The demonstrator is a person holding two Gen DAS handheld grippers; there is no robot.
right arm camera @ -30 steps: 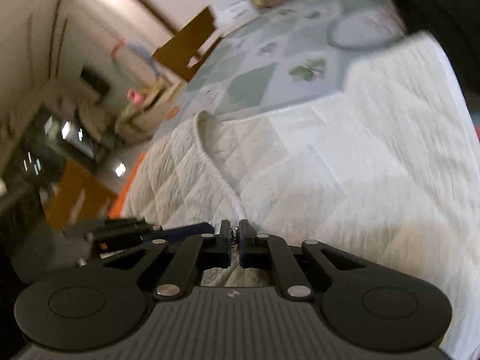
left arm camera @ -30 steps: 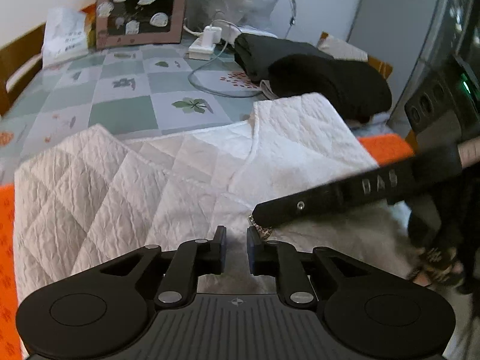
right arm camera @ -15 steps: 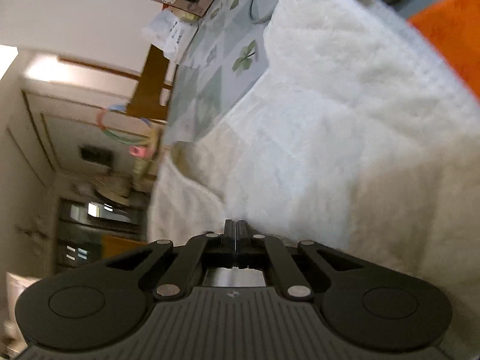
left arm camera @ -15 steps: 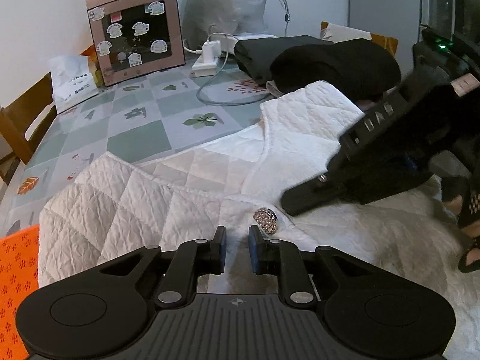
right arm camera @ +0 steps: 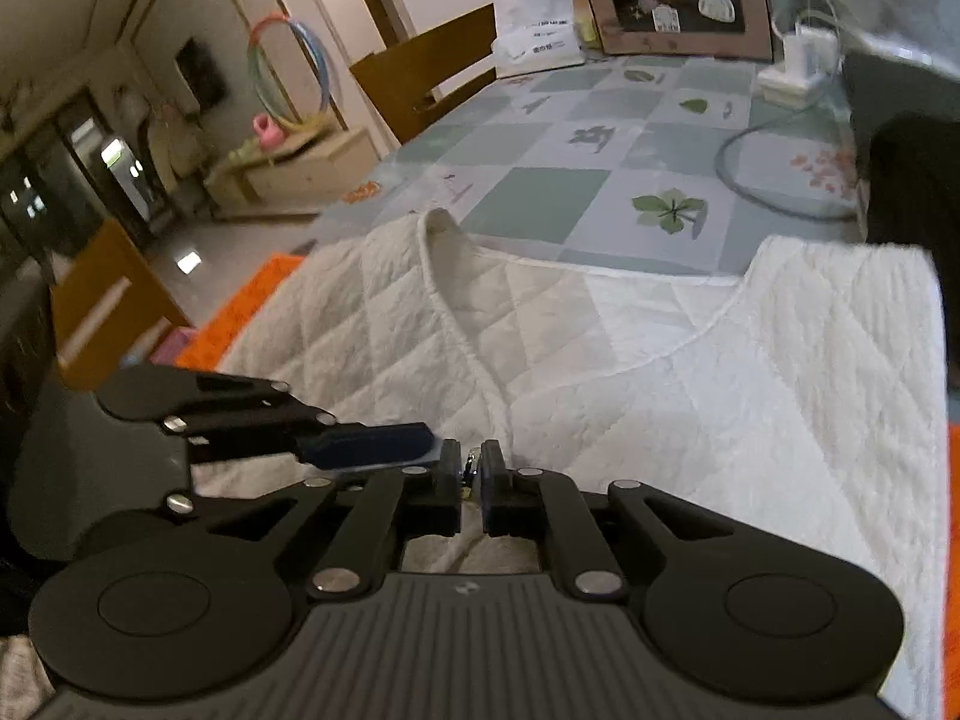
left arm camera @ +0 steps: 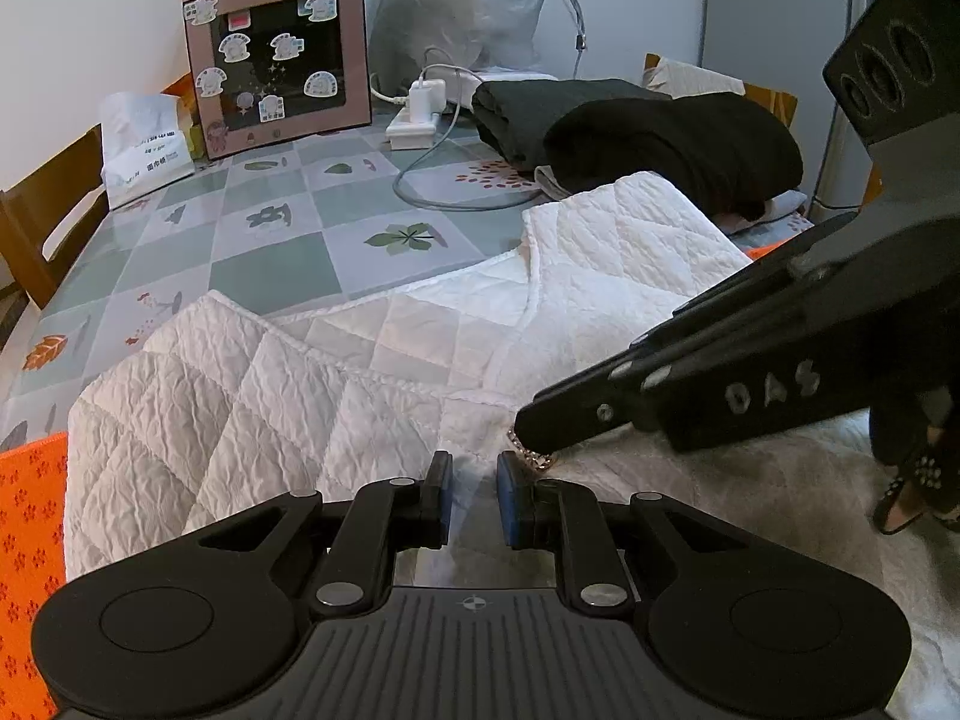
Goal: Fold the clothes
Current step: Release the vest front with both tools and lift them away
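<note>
A white quilted vest (left arm camera: 420,330) (right arm camera: 720,390) lies spread on the tiled tablecloth, neckline toward the far side. My left gripper (left arm camera: 472,483) sits at the vest's near front edge, with a ridge of white cloth pinched between its narrowly set pads. From the right, my right gripper (left arm camera: 525,435) (right arm camera: 471,471) reaches in just beside it. A small jewelled button (left arm camera: 536,461) (right arm camera: 470,467) sits between its pads, and its jaws are opening slightly. In the right wrist view the left gripper (right arm camera: 420,444) shows side-on, almost touching the right fingertips.
Folded black clothes (left arm camera: 660,132) lie at the vest's far right corner. Behind stand a pink sticker-covered box (left arm camera: 276,54), a power strip with a looping cable (left arm camera: 414,120), a tissue pack (left arm camera: 144,144) and a white bag (left arm camera: 480,6). Orange mat (left arm camera: 30,510) at left; wooden chair (right arm camera: 432,78).
Half a second ago the right gripper was rolled and lifted off, leaving the button bare. It has swung back level and closed on the button. The left gripper stayed in place.
</note>
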